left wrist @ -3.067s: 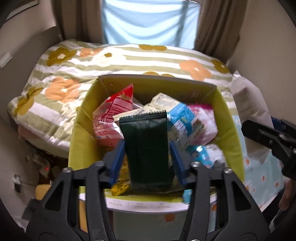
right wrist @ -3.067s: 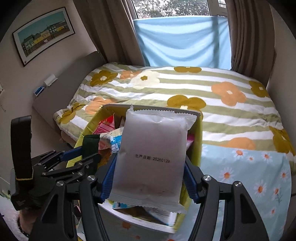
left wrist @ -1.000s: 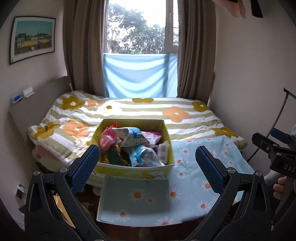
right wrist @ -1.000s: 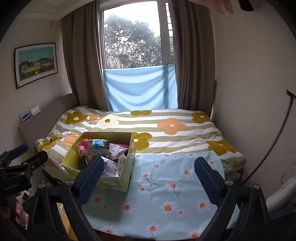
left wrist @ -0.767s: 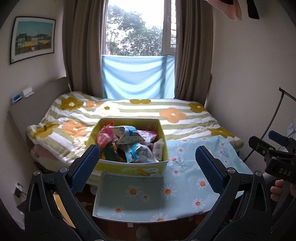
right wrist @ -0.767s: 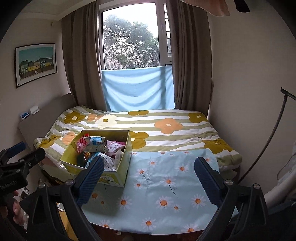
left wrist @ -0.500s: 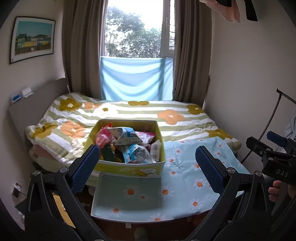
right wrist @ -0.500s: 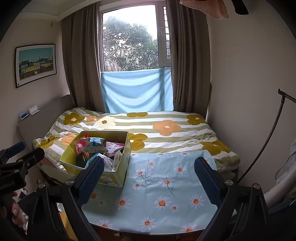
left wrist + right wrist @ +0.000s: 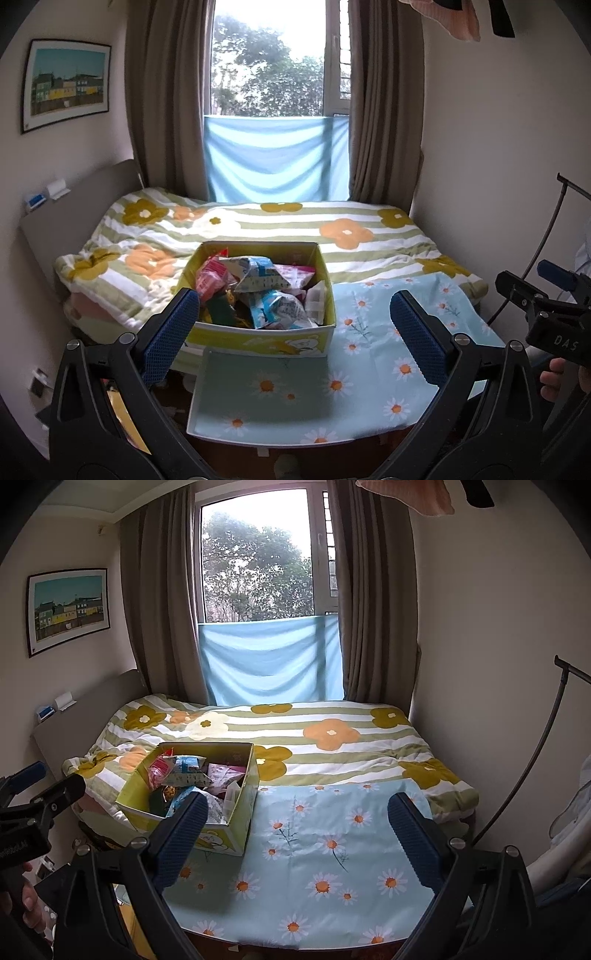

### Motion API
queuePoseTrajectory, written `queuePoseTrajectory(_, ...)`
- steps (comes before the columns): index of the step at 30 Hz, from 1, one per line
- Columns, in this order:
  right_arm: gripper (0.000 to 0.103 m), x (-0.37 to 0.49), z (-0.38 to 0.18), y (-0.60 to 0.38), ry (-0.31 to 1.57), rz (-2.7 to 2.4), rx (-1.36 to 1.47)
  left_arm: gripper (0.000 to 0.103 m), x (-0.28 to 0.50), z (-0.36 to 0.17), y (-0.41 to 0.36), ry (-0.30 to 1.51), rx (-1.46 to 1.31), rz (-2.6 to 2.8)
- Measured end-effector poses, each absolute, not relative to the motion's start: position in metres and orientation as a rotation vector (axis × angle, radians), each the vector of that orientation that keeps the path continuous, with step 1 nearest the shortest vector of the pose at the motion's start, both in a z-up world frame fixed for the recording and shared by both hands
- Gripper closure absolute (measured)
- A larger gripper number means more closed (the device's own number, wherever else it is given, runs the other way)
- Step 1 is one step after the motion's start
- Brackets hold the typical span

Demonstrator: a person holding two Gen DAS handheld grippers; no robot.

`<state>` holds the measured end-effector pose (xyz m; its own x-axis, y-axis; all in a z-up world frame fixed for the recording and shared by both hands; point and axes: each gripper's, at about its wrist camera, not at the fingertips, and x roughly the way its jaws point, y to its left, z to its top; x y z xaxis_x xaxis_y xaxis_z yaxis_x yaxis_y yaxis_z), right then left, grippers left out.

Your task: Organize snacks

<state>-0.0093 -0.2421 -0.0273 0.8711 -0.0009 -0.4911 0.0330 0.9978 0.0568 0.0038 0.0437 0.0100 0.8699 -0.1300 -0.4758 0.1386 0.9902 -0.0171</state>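
Both grippers are released and hold nothing: the left gripper and the right gripper show wide-spread jaws with dimpled blue rubber pads. Beyond the left jaws, nearer the left pad, sits the yellow cardboard box, heaped with crinkly foil and plastic snack packets; their labels are too small to read. It rests on a smooth daisy-print cloth whose near edge is cut off by the jaws. Behind lie a striped flowered quilt, brown curtains and a window.

Home bedroom: bed w/ floral quilt, curtains, framed pic.
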Motion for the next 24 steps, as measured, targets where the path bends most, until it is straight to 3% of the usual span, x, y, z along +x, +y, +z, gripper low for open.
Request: queuePoseTrajectory(24,0.006,0.0001,-0.0295,-0.2441,0.520,-0.029,0.072,0.000,0.0087,0.0066,0.0408,0.482,0.036,-0.136)
